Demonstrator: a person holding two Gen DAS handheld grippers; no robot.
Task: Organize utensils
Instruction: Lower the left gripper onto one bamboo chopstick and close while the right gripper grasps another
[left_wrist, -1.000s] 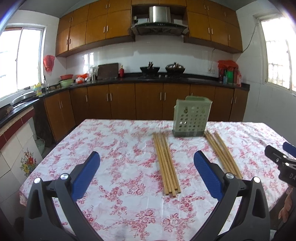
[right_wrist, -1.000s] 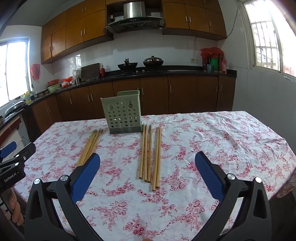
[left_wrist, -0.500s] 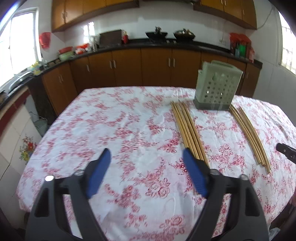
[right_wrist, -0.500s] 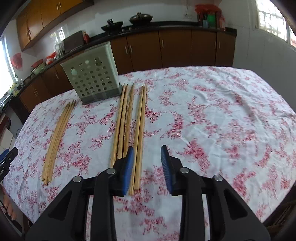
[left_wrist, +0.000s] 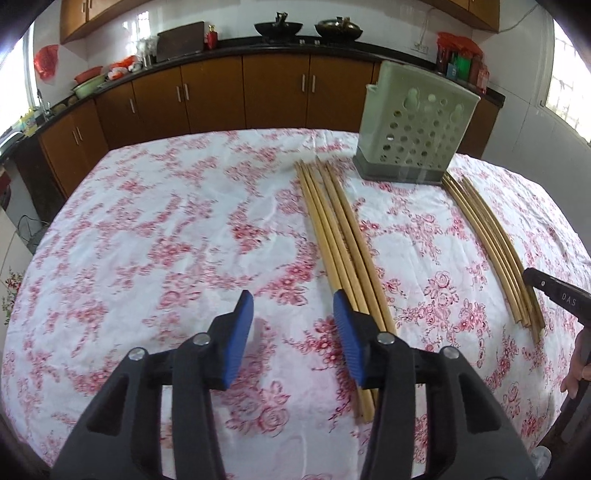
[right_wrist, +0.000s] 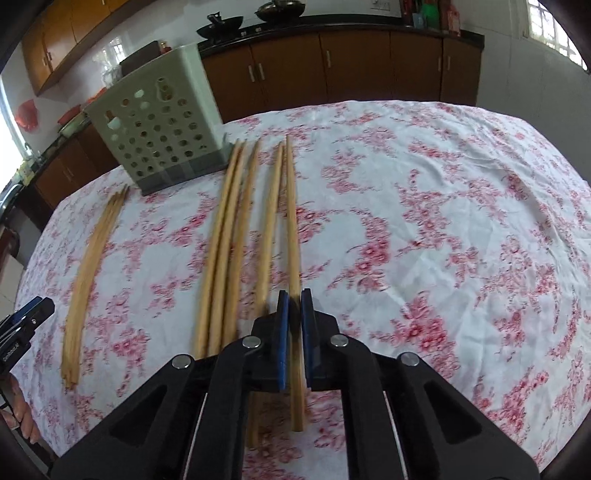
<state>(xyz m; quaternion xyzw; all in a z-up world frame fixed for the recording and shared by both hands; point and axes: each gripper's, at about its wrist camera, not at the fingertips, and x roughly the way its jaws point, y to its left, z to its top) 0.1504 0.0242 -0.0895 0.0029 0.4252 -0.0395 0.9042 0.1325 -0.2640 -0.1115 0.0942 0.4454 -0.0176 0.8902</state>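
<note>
A pale green perforated utensil holder (left_wrist: 417, 122) stands at the back of the floral table; it also shows in the right wrist view (right_wrist: 159, 125). Two groups of wooden chopsticks lie in front of it. My left gripper (left_wrist: 293, 314) is open, low over the cloth, its right pad beside the left group of chopsticks (left_wrist: 340, 236). My right gripper (right_wrist: 294, 314) is shut on the rightmost chopstick (right_wrist: 291, 221) of the right group (right_wrist: 229, 236). The left group shows in the right wrist view (right_wrist: 92, 258), and the right group in the left wrist view (left_wrist: 491, 243).
A table with a red floral cloth (left_wrist: 166, 229) holds everything. Brown kitchen cabinets (left_wrist: 258, 92) and a dark counter run behind it. The other gripper's tip shows at the right edge of the left wrist view (left_wrist: 554, 295) and at the left edge of the right wrist view (right_wrist: 22, 325).
Both grippers have dropped toward the table and moved forward. The right jaws have closed from wide open onto one chopstick. The left jaws have narrowed but remain open.
</note>
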